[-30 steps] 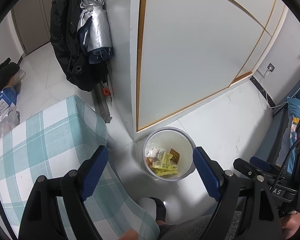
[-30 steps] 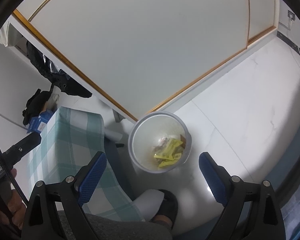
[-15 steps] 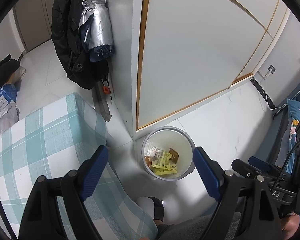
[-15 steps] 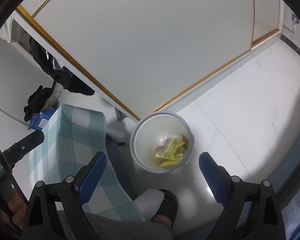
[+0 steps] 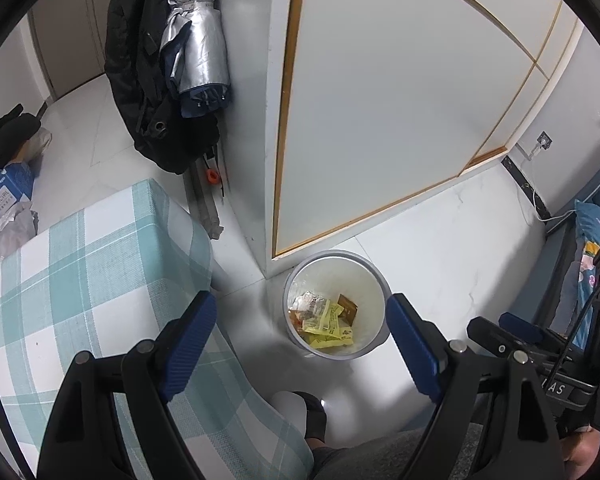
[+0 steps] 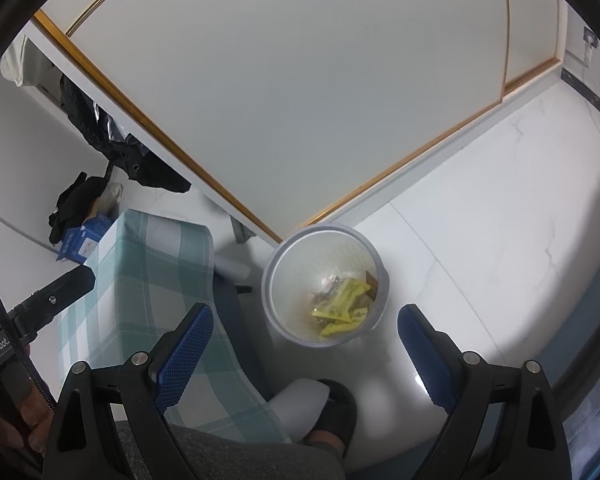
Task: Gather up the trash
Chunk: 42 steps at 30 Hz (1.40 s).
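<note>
A round grey-white trash bin [image 5: 374,276] [image 6: 274,264] stands on the white floor by the cabinet corner. Inside it lie yellow wrappers [image 5: 328,326] [image 6: 342,314], a brown packet [image 5: 347,307] and a crumpled clear wrapper [image 5: 310,302]. My left gripper [image 5: 302,334] hangs high above the bin, open, with nothing between its blue pads [image 5: 188,344]. My right gripper [image 6: 304,344] is likewise open and empty above the bin, blue pads [image 6: 184,354] wide apart. The right gripper's black body [image 5: 540,356] shows at the right of the left wrist view.
A table with a teal checked cloth [image 5: 80,280] [image 6: 148,272] fills the lower left. A white cabinet door with gold trim [image 5: 380,100] rises behind the bin. A black coat and silver umbrella [image 5: 196,40] hang at the cabinet side. A person's foot in a black slipper [image 6: 336,412] stands near the bin.
</note>
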Each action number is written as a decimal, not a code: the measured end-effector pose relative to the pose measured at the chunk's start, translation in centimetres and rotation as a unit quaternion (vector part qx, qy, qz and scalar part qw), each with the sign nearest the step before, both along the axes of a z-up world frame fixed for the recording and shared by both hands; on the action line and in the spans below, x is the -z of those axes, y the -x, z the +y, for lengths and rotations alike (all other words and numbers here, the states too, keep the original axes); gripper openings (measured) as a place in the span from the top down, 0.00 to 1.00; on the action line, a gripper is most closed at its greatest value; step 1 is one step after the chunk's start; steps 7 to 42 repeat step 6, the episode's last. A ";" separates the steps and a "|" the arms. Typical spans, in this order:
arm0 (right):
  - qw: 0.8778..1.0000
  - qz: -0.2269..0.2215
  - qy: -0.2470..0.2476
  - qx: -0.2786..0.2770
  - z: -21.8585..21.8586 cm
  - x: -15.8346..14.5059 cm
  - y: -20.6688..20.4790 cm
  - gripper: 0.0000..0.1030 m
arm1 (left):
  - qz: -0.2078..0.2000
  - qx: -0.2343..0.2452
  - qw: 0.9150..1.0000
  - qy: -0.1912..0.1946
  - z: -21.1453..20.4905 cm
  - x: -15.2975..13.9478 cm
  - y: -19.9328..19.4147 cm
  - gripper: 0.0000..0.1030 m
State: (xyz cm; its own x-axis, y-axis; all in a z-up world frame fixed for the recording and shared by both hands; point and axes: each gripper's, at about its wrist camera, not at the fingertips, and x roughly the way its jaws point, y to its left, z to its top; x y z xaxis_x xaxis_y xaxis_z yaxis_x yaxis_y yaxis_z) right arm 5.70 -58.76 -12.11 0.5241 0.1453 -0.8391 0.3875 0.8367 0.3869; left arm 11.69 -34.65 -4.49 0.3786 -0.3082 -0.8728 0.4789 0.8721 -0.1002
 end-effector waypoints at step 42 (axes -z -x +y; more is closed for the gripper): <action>1.000 0.002 0.002 0.001 -0.2 0.0 0.1 0.09 | -0.010 -0.001 1.000 0.011 0.4 -0.3 0.1 0.19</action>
